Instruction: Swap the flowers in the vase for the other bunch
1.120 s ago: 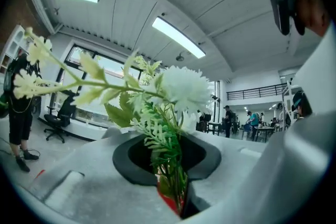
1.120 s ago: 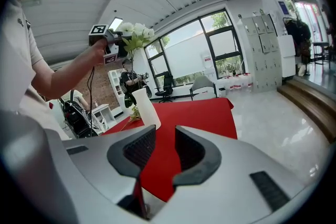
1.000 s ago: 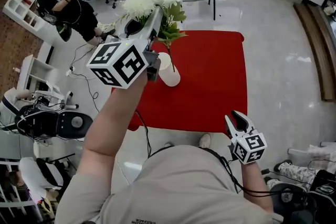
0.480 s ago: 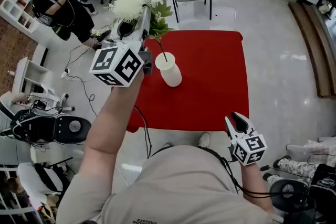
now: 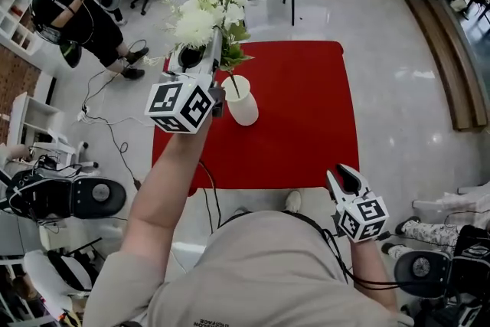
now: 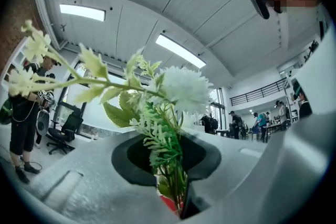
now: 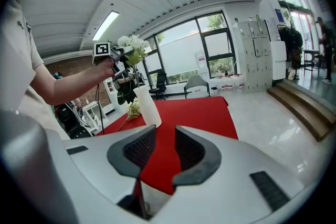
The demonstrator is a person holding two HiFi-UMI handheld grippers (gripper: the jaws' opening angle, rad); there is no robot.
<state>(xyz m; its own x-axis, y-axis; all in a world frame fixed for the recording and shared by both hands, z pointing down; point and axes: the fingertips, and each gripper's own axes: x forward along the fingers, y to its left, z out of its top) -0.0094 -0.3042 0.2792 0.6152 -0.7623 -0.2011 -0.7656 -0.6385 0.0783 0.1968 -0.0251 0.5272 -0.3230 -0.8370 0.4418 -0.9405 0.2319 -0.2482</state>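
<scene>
We hold the white flower bunch (image 5: 205, 11) clamped by its thin stems in the left hand-held gripper (image 5: 217, 50), stem tips at the mouth of the smooth, tapered white vase (image 5: 243, 105) on the red-clothed tabletop (image 5: 306, 111). Our right hand-held gripper (image 7: 160, 149) hangs near us, jaws apart and empty. Nothing steadies the vase, so a stem snagging its narrow rim could tip it toward the second bunch (image 7: 134, 108) lying just left. Fluffy heads, ferny leaves.
</scene>
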